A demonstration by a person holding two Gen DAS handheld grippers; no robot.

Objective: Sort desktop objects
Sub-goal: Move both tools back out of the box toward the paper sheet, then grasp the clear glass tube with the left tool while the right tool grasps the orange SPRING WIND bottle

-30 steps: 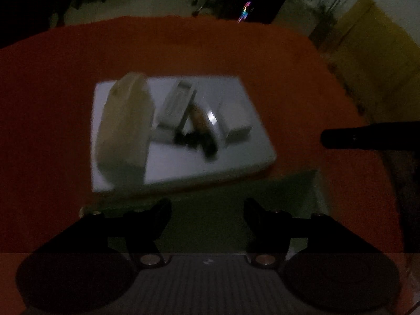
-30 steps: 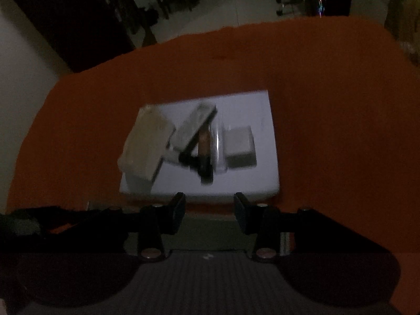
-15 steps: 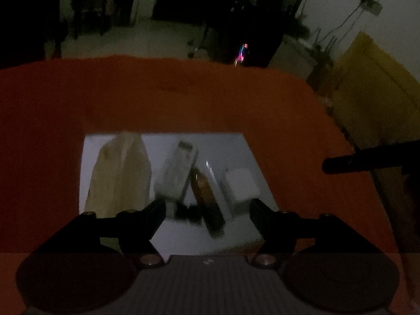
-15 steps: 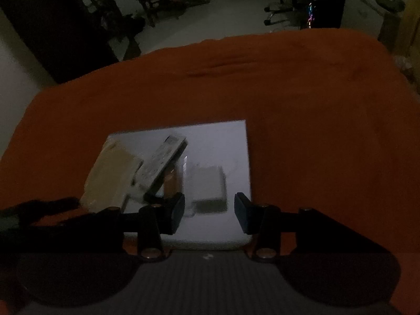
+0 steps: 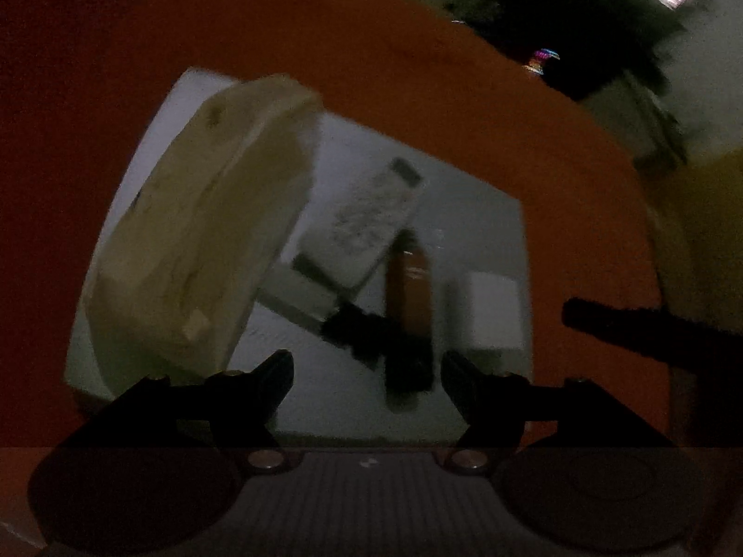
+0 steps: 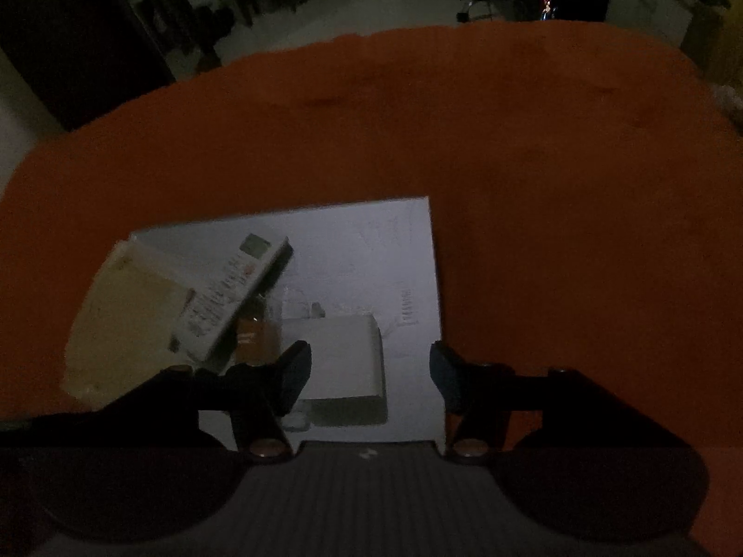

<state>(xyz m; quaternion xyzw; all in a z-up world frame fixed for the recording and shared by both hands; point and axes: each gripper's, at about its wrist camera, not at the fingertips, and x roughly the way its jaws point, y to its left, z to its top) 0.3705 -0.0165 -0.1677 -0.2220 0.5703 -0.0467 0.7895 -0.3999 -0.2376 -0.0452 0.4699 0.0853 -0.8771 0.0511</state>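
A white board (image 6: 371,236) lies on the orange tablecloth (image 6: 557,185) and carries a beige box (image 5: 195,241), a white remote control (image 6: 232,292), a brown bottle (image 5: 408,288) with a dark cap, a black object (image 5: 357,329) and a small white box (image 6: 348,362). My left gripper (image 5: 367,371) is open and empty, just above the board's near edge, facing the bottle. My right gripper (image 6: 369,366) is open and empty, its jaws on either side of the small white box. The small white box also shows in the left wrist view (image 5: 492,311).
The orange cloth covers a round table whose far edge (image 6: 418,37) drops to a dim room with chairs. The right gripper's dark finger (image 5: 650,325) shows at the right of the left wrist view. A yellow object (image 5: 696,213) stands beyond the table's right side.
Both grippers have moved in closer to the board. The right gripper's jaws have opened wider and now bracket the small white box. The left wrist view has tilted.
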